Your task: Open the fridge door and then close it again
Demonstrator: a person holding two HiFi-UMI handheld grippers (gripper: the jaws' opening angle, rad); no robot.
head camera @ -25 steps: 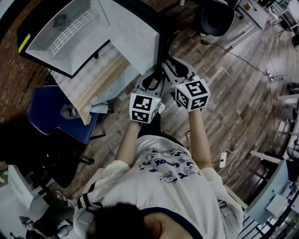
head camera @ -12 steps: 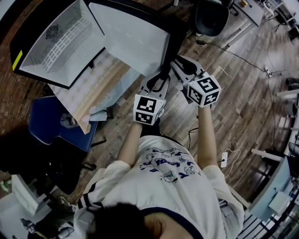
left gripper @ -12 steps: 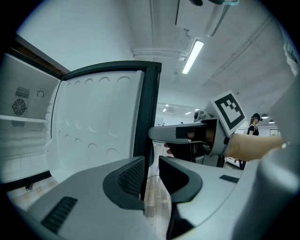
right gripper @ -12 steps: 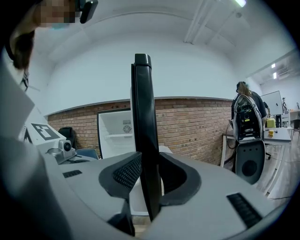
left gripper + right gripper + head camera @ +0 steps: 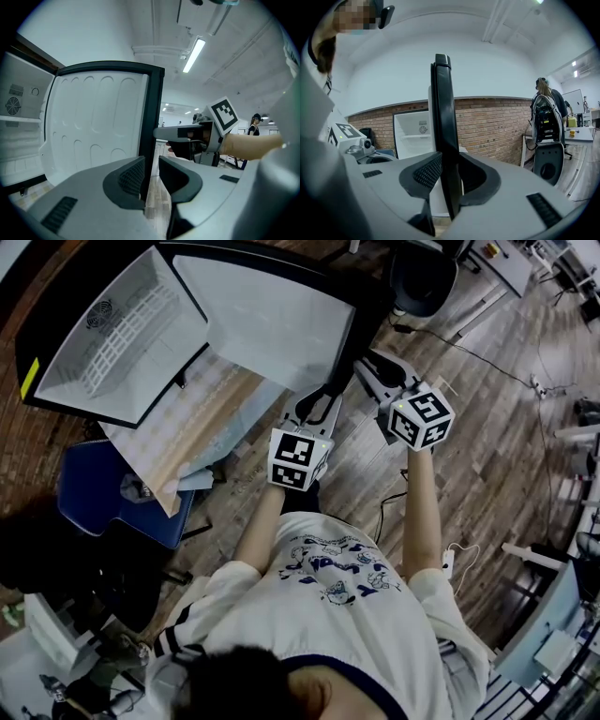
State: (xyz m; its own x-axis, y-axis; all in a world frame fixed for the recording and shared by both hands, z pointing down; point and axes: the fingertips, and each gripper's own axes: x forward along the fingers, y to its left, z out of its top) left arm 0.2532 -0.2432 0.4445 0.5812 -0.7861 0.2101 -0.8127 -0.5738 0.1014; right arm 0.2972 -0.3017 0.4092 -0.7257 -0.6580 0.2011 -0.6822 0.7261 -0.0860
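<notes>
Far left on my head feed is the fridge [image 5: 141, 306], wide open, white inside with a wire shelf showing. It sits on a light table [image 5: 192, 418], and there's a blue chair [image 5: 98, 488] tucked down below it.

Next over, the fridge door [image 5: 267, 324] is swung well out from the cabinet, white liner facing up at me and its dark free edge pointing toward both tools.

The left gripper [image 5: 151, 177] has that dark edge running down between its jaws. The edge looks snug against the left pad [image 5: 131, 176], but a sliver of floor shows between it and the other pad. So I'd call it not clamped, just cradling the edge. It's a fisheye view though, so I wouldn't swear the left pad is really touching.

The right gripper [image 5: 451, 174] sits just beside it on the same edge, seen dead edge-on in its own camera. Its jaws have just been closing, and now the black edge fills the whole gap with both pads against it, so that one's gripping the door.

Further right, someone stands by some equipment [image 5: 546, 140] in front of a brick wall.
</notes>
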